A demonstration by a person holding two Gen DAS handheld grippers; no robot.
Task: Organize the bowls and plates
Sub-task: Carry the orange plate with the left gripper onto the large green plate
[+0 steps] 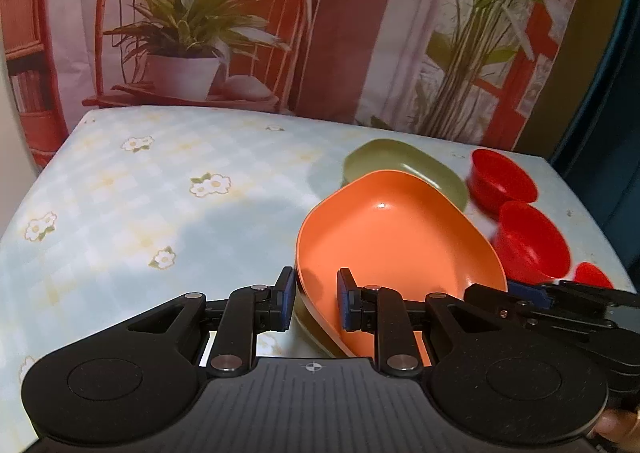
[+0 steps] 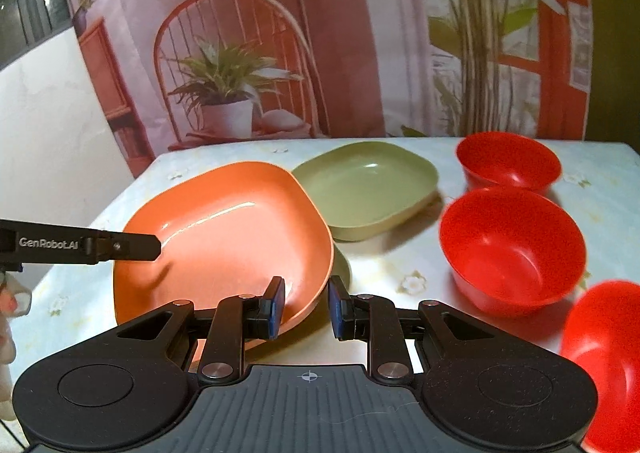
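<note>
An orange plate (image 1: 396, 237) (image 2: 236, 229) rests tilted on a green plate whose edge (image 2: 342, 267) shows beneath it. A second green plate (image 2: 366, 185) (image 1: 404, 165) sits behind. Three red bowls (image 2: 512, 249) (image 2: 508, 161) (image 2: 608, 353) stand in a row at the right. My left gripper (image 1: 312, 301) is open, its jaws on either side of the orange plate's near-left rim, one finger inside and one outside; it also shows in the right wrist view (image 2: 120, 247). My right gripper (image 2: 306, 307) is open astride the same plate's right rim.
The table (image 1: 140, 193) carries a pale blue checked cloth with flower prints. A printed backdrop of a chair and plants hangs close behind the far edge. The right table edge lies just past the bowls.
</note>
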